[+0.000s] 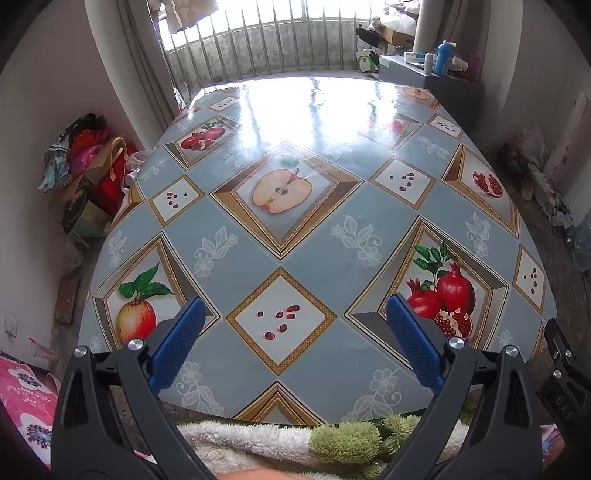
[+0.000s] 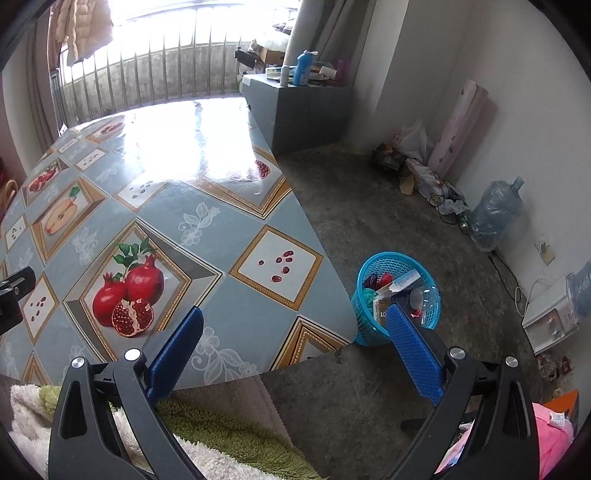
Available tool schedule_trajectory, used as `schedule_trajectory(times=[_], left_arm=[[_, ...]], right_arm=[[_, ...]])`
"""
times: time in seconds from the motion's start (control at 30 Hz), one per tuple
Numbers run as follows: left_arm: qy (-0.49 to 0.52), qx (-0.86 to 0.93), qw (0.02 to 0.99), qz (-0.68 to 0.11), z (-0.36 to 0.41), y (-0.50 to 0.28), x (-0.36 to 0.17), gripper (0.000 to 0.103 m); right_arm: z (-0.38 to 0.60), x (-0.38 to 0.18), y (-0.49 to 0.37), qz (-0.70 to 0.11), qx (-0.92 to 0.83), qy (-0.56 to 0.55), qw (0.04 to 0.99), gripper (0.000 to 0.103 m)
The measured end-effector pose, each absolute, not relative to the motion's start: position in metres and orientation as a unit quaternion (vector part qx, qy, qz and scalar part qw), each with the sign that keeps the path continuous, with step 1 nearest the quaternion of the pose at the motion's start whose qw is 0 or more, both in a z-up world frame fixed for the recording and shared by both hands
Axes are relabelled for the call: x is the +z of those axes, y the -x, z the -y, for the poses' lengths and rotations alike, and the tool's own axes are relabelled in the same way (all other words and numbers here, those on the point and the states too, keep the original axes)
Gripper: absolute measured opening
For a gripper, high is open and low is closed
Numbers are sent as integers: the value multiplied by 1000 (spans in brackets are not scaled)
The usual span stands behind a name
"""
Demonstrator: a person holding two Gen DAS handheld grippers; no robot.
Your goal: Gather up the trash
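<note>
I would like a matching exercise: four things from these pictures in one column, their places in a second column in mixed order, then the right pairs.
Things
1. basket
2. big water bottle
3. blue bottle
4. jacket

Places
A. on the grey cabinet
B. hanging by the window bars
C. on the floor beside the table
D. on the floor against the right wall

Pairs: 1-C, 2-D, 3-A, 4-B

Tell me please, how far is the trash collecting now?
It looks nearly or fully done. Done: the blue basket on the floor beside the table already holds cartons and wrappers, and no loose trash shows on the tablecloth in either view. In hand: nothing; the left gripper and right gripper are both open and empty. Left: nothing visible on the table.
</note>
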State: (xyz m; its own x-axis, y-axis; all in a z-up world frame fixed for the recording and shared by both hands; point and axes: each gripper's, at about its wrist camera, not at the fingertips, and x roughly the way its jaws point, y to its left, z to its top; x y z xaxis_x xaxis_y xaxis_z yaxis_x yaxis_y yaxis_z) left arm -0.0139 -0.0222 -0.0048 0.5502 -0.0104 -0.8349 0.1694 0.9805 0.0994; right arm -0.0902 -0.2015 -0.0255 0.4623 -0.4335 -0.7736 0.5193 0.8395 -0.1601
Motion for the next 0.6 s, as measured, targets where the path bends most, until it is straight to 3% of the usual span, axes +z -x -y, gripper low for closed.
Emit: schedule_trajectory(times=[0.6], left_arm=[[-86,-53,875,-472,23,15,-6,94]], right_arm=[[197,-19,89,-424,-273,-34,863,96]])
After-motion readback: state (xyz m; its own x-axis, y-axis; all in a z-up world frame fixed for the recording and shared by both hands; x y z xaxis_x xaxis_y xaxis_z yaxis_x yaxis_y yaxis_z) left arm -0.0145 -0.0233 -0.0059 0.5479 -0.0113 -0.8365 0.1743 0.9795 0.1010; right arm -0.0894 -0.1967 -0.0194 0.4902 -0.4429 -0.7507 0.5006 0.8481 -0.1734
